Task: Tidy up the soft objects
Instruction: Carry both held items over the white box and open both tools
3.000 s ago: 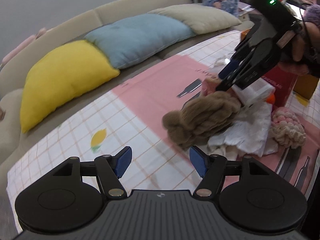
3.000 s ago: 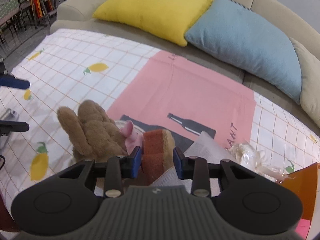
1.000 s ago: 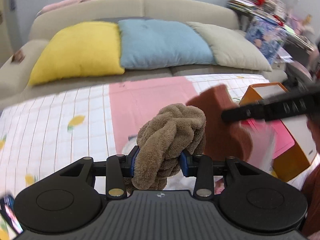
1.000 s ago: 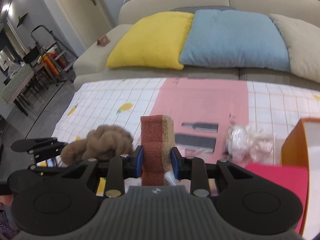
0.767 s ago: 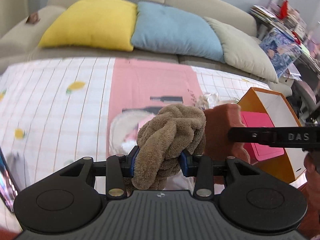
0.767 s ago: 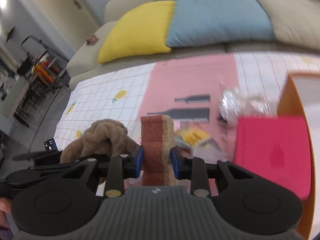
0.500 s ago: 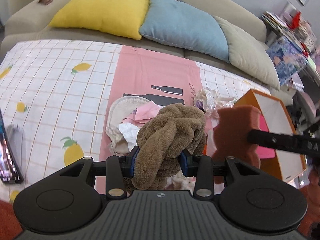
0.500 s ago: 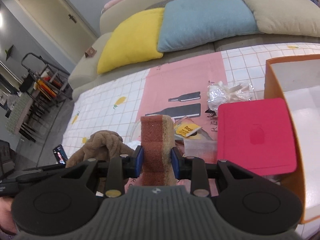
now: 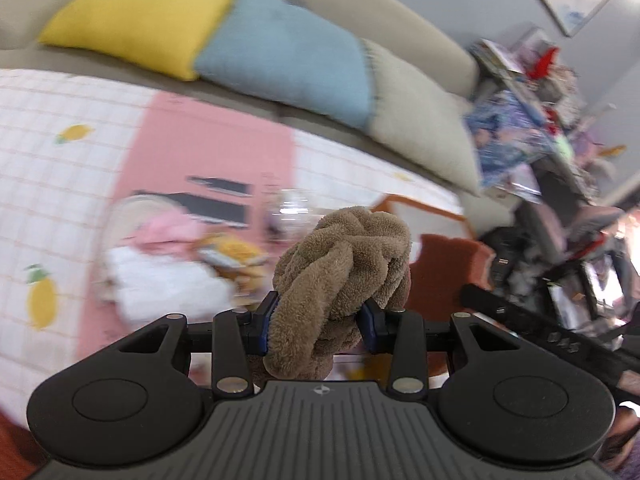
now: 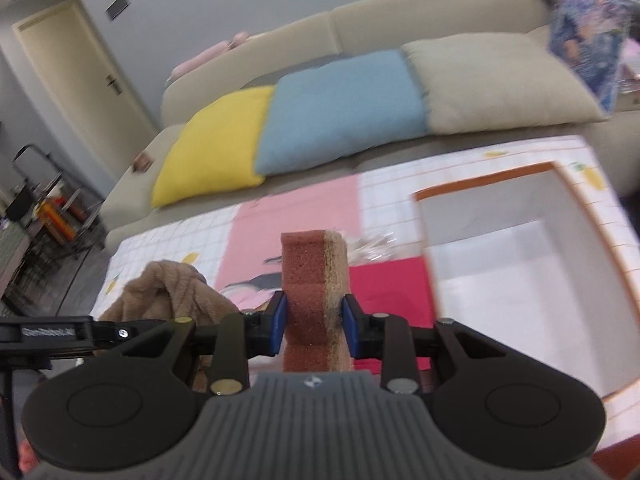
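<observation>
My left gripper (image 9: 318,322) is shut on a brown plush toy (image 9: 344,256) and holds it in the air above the table. My right gripper (image 10: 314,328) is shut on a red-brown and tan sponge (image 10: 314,280), held upright. The sponge also shows in the left wrist view (image 9: 448,272), just right of the plush. The plush shows in the right wrist view (image 10: 168,292) at the left. An orange box (image 10: 520,240) with a white inside lies open ahead and to the right of the sponge; its rim shows in the left wrist view (image 9: 420,208).
A blurred heap of white and pink soft things (image 9: 160,264) lies on the checked and pink tablecloth (image 9: 192,144). A crumpled clear wrapper (image 10: 370,246) lies by the box's red flap (image 10: 388,284). A sofa with yellow (image 10: 212,140), blue and beige cushions runs behind the table. Cluttered shelves (image 9: 540,80) stand at the right.
Both grippers have swung right toward the orange box, each keeping its hold. The box now fills more of the right wrist view. The views are motion-blurred.
</observation>
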